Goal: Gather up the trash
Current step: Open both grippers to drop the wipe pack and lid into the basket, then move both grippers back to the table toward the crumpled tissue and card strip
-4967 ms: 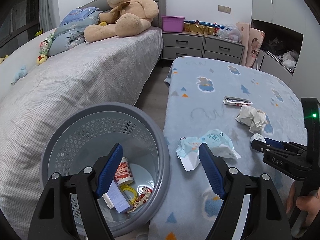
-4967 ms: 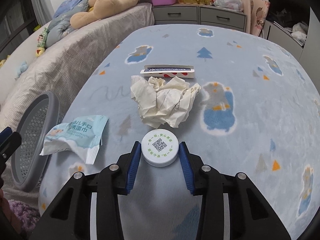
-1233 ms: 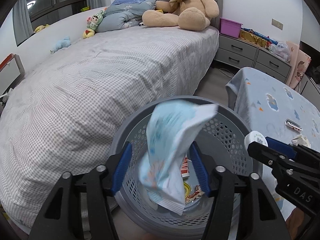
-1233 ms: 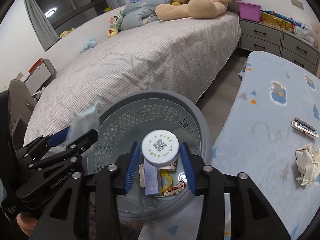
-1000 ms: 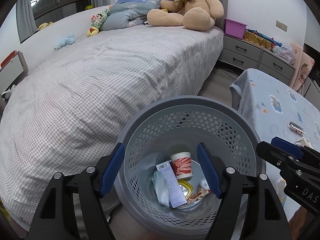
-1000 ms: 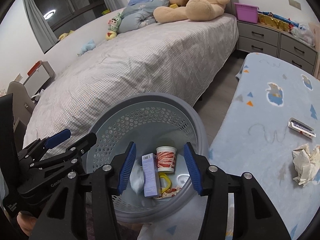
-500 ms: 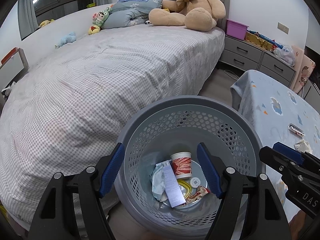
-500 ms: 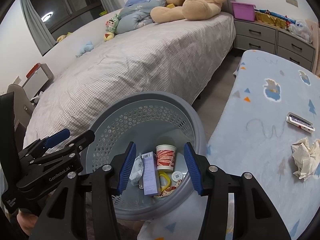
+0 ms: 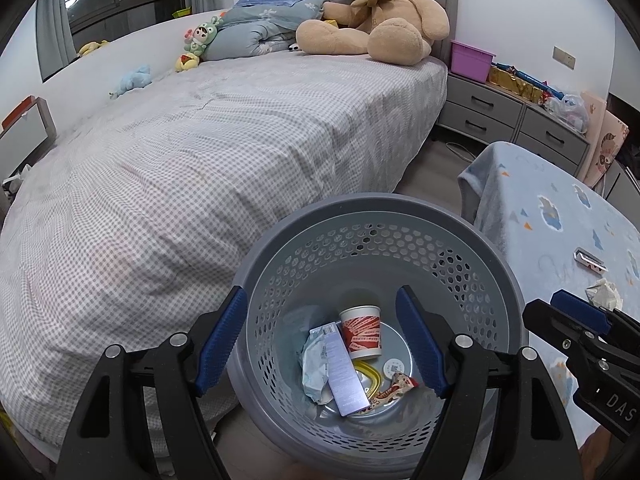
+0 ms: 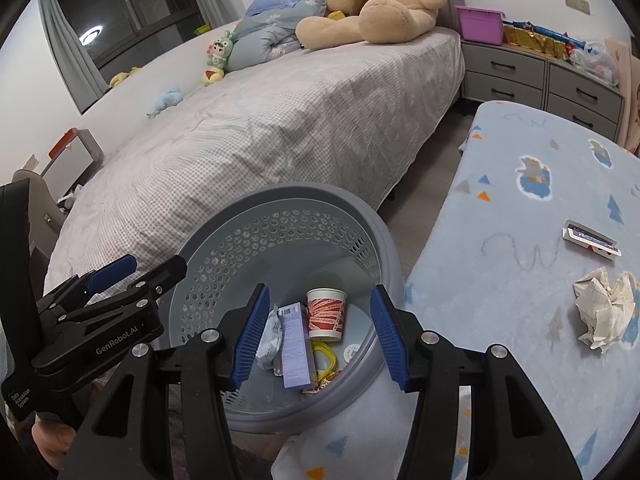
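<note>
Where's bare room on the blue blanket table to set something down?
Free: the near strip of the table between the basket and crumpled paper, and the far end toward the dresser. Crowded: the right side, where the flat packet lies beside the paper.

Basket [image 9: 376,216]: grey plastic, smooth and matt, its wall pierced with small holes
Cup [image 9: 361,332]: paper, printed red and white; faint sheen
Box [image 9: 346,364]: lilac card, smooth, slightly glossy
Wrapper [image 9: 314,364]: thin crinkled film, pale
Crumpled paper [image 10: 604,312]: cream, creased and matt
Table cover [image 10: 500,216]: soft fleece cloth, fuzzy; light blue print
Bed sheet [image 9: 200,168]: woven checked cloth, matt, wrinkled
Teddy bear [image 9: 380,16]: tan plush, furry
Drawers [image 10: 540,76]: grey, smooth, satin finish
Left gripper [image 9: 322,336]: black matt plastic; blue ribbed pads; bright metal bolts
Right gripper [image 10: 318,332]: same black plastic, blue ribbed pads
</note>
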`<state>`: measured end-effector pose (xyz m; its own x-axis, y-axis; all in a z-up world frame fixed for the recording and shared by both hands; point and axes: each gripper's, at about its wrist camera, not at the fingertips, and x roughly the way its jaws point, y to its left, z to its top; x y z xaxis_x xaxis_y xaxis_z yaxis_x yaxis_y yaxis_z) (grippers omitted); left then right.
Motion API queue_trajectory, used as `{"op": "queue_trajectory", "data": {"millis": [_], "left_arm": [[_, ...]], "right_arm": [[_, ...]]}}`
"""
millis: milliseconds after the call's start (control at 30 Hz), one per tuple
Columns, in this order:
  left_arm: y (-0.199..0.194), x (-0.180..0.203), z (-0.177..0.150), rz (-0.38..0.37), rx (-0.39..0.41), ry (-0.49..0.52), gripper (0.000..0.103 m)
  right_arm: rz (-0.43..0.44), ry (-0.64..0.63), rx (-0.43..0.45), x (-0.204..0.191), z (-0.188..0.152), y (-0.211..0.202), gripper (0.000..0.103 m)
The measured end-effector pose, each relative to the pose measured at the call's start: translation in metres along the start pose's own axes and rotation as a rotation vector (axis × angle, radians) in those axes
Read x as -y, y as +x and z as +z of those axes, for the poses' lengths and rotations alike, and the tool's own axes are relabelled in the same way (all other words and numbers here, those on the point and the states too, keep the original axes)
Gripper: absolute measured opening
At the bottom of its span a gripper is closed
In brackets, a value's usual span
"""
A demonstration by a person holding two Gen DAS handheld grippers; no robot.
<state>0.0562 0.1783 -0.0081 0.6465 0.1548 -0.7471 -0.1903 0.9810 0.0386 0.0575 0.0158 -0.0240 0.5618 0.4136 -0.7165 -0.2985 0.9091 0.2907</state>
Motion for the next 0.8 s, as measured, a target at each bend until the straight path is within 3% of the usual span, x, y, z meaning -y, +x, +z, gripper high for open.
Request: {"op": "queue_trajectory", "data": {"millis": [433, 800], "left_arm": [[-0.008, 0.016, -0.003, -0.043, 0.024, 0.046, 0.074], [-0.016, 0.038, -0.008, -0.123, 0.039, 0.082, 0.075]], "right_arm": [[-0.089, 0.062, 0.018, 0.033, -0.026, -0.027, 0.060], [-0.203, 0.161, 0.036, 0.089, -0.054, -0.059, 0.064]]}}
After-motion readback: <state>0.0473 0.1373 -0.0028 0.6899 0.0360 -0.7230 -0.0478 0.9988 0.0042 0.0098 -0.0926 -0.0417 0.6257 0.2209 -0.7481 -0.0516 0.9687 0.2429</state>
